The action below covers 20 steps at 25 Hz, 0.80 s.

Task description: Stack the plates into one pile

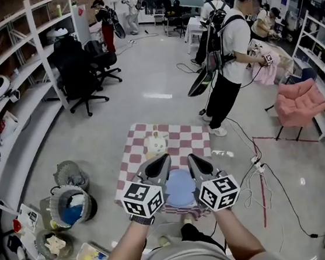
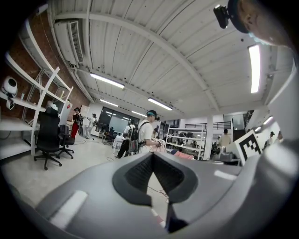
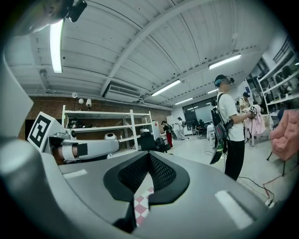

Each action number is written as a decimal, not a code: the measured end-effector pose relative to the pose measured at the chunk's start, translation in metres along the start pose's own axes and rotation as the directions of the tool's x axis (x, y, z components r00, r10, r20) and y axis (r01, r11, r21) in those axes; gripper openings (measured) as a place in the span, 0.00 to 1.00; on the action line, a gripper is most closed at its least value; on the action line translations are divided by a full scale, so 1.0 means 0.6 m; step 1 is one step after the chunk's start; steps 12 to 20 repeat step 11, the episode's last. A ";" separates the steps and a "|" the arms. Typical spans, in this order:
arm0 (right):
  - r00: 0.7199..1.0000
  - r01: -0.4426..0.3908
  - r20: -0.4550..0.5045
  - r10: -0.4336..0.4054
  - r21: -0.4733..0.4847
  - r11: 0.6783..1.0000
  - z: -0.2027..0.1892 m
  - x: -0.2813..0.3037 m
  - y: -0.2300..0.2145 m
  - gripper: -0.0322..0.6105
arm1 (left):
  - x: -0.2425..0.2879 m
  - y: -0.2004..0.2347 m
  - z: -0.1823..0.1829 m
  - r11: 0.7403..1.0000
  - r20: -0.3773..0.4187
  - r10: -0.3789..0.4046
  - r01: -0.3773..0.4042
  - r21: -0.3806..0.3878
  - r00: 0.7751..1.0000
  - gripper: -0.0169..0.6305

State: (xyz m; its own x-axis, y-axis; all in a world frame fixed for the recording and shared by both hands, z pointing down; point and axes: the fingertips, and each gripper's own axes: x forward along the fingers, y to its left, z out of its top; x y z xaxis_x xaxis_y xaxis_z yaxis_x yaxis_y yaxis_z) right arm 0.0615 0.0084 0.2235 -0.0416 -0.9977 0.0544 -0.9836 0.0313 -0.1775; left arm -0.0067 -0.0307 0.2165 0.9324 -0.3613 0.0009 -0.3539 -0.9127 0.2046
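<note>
blue plate [image 1: 180, 188] lies on the checked cloth [image 1: 181, 137] in the head view, between and below the left tool [image 1: 164, 159] and right tool [image 1: 191, 158]. a cream thing [image 1: 156, 143] sits farther back on the cloth.

left gripper view: tips pressed together, empty.

right gripper view: tips together too, empty, cloth below.

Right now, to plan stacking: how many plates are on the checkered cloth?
2: a blue plate at the near edge of the cloth, and what looks like a cream plate nearer its far edge. Others may be hidden.
</note>
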 end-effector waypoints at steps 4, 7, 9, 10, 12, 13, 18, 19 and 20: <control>1.000 0.000 -0.005 0.000 0.006 1.000 -0.006 0.003 -0.001 0.06 | 0.000 0.005 -0.006 1.000 -0.003 0.005 -0.005 -0.005 1.000 0.04; 1.000 0.001 -0.007 -0.001 0.008 1.000 -0.005 0.005 0.001 0.06 | -0.001 0.007 -0.004 1.000 -0.001 0.007 -0.007 -0.008 1.000 0.04; 1.000 0.001 -0.008 0.000 0.008 1.000 -0.005 0.007 0.003 0.06 | -0.001 0.008 -0.002 1.000 -0.001 0.008 -0.008 -0.010 1.000 0.04; 1.000 0.000 -0.009 0.000 0.008 1.000 -0.004 0.008 0.004 0.06 | -0.002 0.010 -0.001 1.000 0.000 0.008 -0.008 -0.011 1.000 0.04; 1.000 0.000 -0.010 0.000 0.008 1.000 -0.004 0.010 0.006 0.06 | -0.002 0.011 0.000 1.000 0.000 0.009 -0.009 -0.012 1.000 0.04; 1.000 0.000 -0.010 0.000 0.008 1.000 -0.004 0.010 0.006 0.06 | -0.002 0.011 0.000 1.000 0.000 0.009 -0.009 -0.012 1.000 0.04; 1.000 0.000 -0.010 0.000 0.008 1.000 -0.004 0.010 0.006 0.06 | -0.002 0.011 0.000 1.000 0.000 0.009 -0.009 -0.012 1.000 0.04; 1.000 0.000 -0.010 0.000 0.008 1.000 -0.004 0.010 0.006 0.06 | -0.002 0.011 0.000 1.000 0.000 0.009 -0.009 -0.012 1.000 0.04; 1.000 0.000 -0.010 0.000 0.008 1.000 -0.004 0.010 0.006 0.06 | -0.002 0.011 0.000 1.000 0.000 0.009 -0.009 -0.012 1.000 0.04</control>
